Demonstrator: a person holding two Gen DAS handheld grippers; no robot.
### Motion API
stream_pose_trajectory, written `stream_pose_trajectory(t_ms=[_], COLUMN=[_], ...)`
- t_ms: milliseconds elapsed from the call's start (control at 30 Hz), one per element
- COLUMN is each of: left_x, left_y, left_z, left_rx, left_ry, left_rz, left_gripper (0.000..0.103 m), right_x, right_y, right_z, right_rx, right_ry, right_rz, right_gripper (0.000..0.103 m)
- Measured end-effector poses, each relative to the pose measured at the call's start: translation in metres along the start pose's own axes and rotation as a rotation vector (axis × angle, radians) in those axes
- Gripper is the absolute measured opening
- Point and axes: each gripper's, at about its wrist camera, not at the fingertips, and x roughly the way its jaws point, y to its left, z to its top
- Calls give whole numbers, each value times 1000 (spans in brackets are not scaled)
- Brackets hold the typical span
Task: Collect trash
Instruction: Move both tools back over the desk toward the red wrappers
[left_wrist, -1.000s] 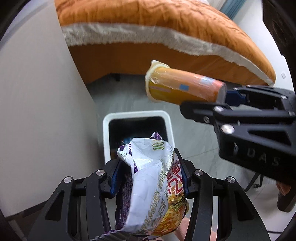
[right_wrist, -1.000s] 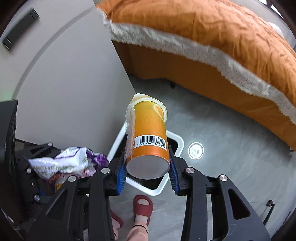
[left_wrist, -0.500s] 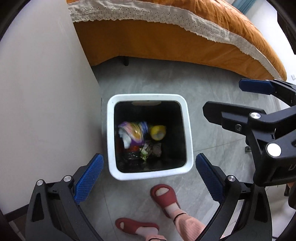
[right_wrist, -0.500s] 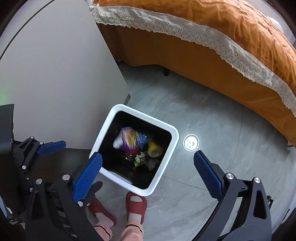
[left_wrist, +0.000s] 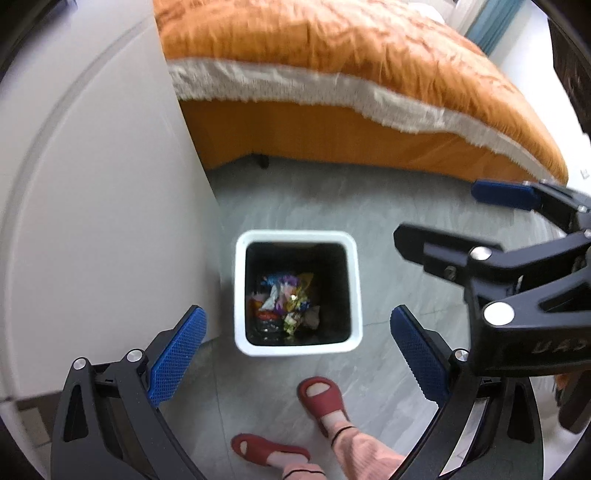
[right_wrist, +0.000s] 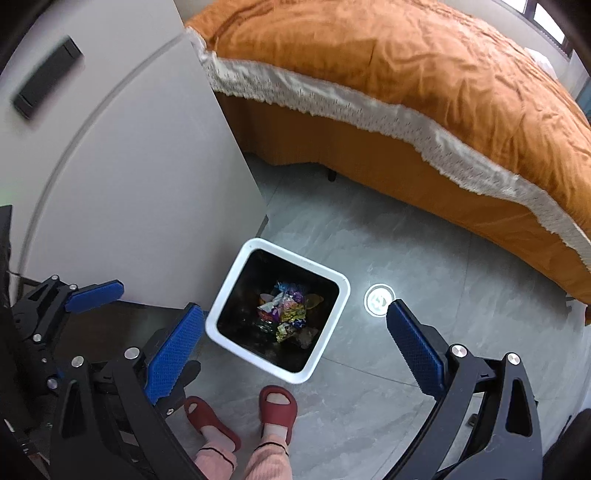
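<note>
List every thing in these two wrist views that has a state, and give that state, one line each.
left gripper: open, empty
right gripper: open, empty
trash bin: upright, lidless, wrappers at the bottom
trash: in the bin
bed cover: draped, rumpled
slippers: worn on both feet

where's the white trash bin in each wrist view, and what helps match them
Left wrist: the white trash bin sits just below centre, square-on, between the left tool's blue pads.
Right wrist: the bin is lower centre, turned diamond-wise, near the right tool's left pad.
Shared landmark: the orange bedspread across the top of both.
</note>
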Motion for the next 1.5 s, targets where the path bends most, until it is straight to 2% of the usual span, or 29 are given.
stream_pose_trajectory(t_ms=[100, 300, 400, 600, 700, 1000, 1233, 1367, 1500], left_x=[-44, -146, -188, -279, -307, -378, -410, -420, -419], left_y=[-12, -35, -37, -17, 1, 88, 147, 186, 231], left_z=[5, 16, 19, 16, 7, -37, -80, -106, -129], left_rx=[-3, 6, 9, -36, -61, -192, -294, -325, -368], left_ry=[-49, -182, -250, -414, -460, -542, -577, -569, -524], left_rz=[10, 20, 41, 121, 168, 328, 402, 437, 474], left_gripper=[98, 98, 98, 98, 98, 98, 98, 98, 98], right_x=[-38, -136, -178, -241, -260, -283, -280, -273, -262], right_y=[1, 2, 9, 51, 79, 192, 281, 327, 373], right_z=[2, 13, 24, 44, 51, 65, 72, 74, 75], right_rx=[1, 22, 27, -32, -87, -256, -372, -438, -525], right_ry=[-41, -185, -253, -375, -407, -450, -419, -397, -387], right_rz=[-8, -26, -3, 74, 123, 245, 310, 328, 330], right_gripper=[99, 99, 99, 99, 99, 99, 99, 99, 99])
